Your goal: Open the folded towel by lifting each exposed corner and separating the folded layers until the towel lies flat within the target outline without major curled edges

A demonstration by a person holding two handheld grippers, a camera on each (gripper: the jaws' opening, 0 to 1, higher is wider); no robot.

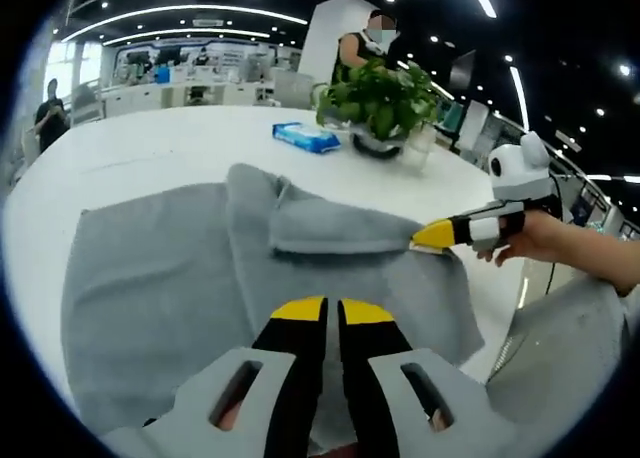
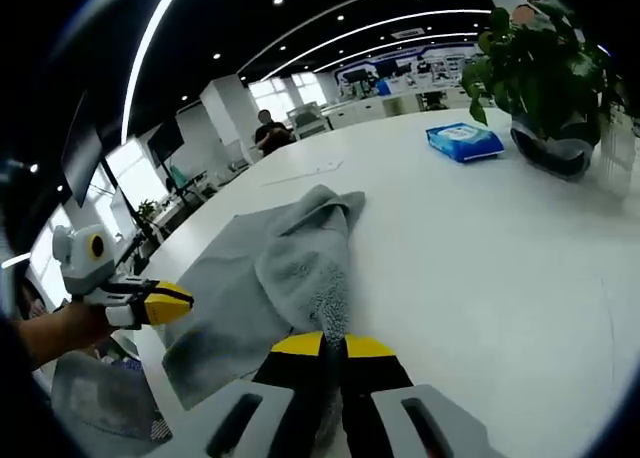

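1. towel (image 1: 200, 278), grey, lies on the white table (image 1: 150, 148), part opened; one flat layer spreads out wide and a thicker folded band runs across its middle.
2. in the left gripper view, the left gripper (image 1: 331, 313) sits over the near part of the towel, yellow tips nearly together with only a thin gap; nothing shows between them, and i cannot tell if they pinch the cloth underneath.
3. the right gripper (image 1: 432, 237) comes into that view from the right, held by a hand (image 1: 535, 240), its yellow tip touching the end of the folded band at the towel's far edge; whether it grips cloth there i cannot tell.
4. in the right gripper view, the right gripper (image 2: 333, 349) has its tips close together at the towel (image 2: 270, 278), and a bunched fold of cloth runs up from between them; it looks clamped on the towel's edge.
5. the left gripper (image 2: 165, 303) shows there at the towel's other side, beside its edge, jaws narrow.
6. beyond the towel stand a blue packet (image 1: 306, 136) and a potted plant (image 1: 378, 103), the packet just beside the plant, both well apart from the towel.
7. people (image 1: 50, 113) stand far behind the table.
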